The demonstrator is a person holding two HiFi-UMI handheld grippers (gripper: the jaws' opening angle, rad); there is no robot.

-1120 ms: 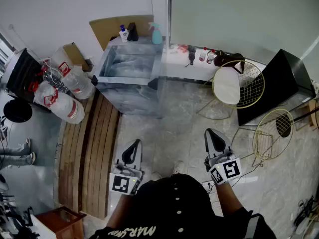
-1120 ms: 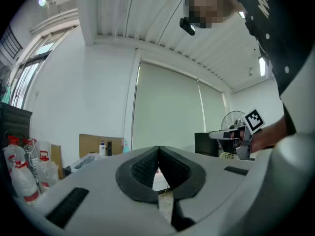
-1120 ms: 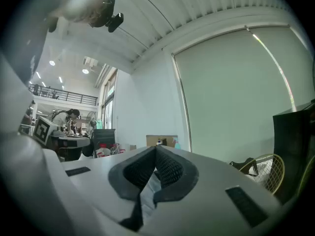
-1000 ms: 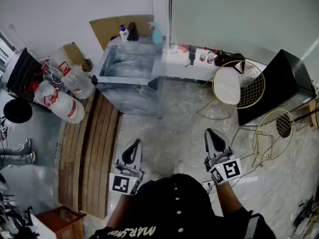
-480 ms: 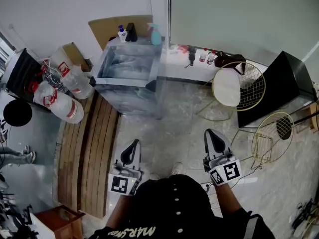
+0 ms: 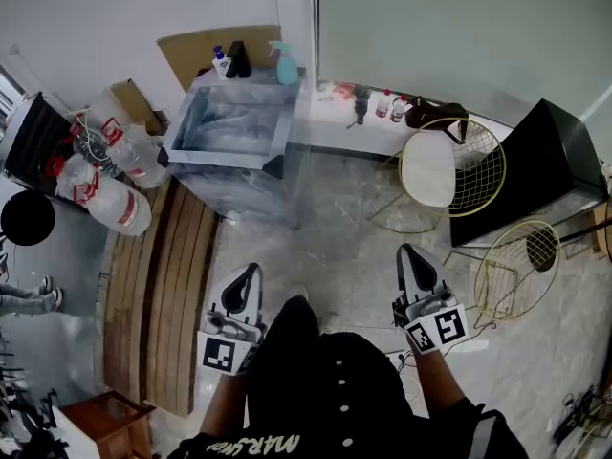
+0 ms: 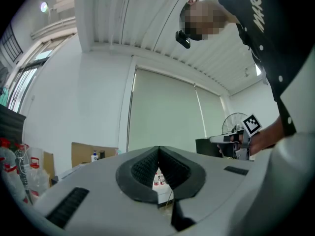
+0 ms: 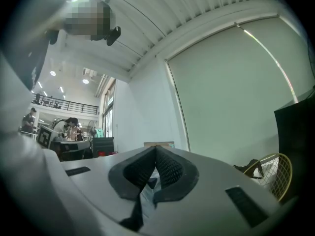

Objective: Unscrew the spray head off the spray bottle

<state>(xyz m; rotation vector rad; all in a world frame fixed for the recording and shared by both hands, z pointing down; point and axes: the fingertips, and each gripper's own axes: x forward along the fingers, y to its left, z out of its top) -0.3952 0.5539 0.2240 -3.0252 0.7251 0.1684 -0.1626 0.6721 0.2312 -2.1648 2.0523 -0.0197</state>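
Note:
The spray bottle (image 6: 284, 65), teal with a pale blue spray head, stands upright at the back edge of a steel table (image 6: 226, 134), far ahead of both grippers. My left gripper (image 6: 245, 277) hangs over the marble floor, shut and empty. Level with it to the right is my right gripper (image 6: 413, 258), also shut with nothing in it. In the left gripper view the jaws (image 7: 158, 155) meet at their tips and the right gripper (image 7: 240, 137) shows at the side. The right gripper view has its jaws (image 8: 155, 154) closed tip to tip.
A small blue-capped bottle (image 6: 219, 62) and a dark object (image 6: 238, 60) stand beside the spray bottle, cardboard (image 6: 203, 44) behind. A white counter (image 6: 339, 130) carries small bottles. Two gold wire chairs (image 6: 449, 165), a black box (image 6: 540, 165), wooden slats (image 6: 153, 275) and water jugs (image 6: 115, 194) surround the floor.
Both grippers have moved forward over the floor, still shut. A dark trouser leg has stepped forward between them, and the table has shifted left in the head view.

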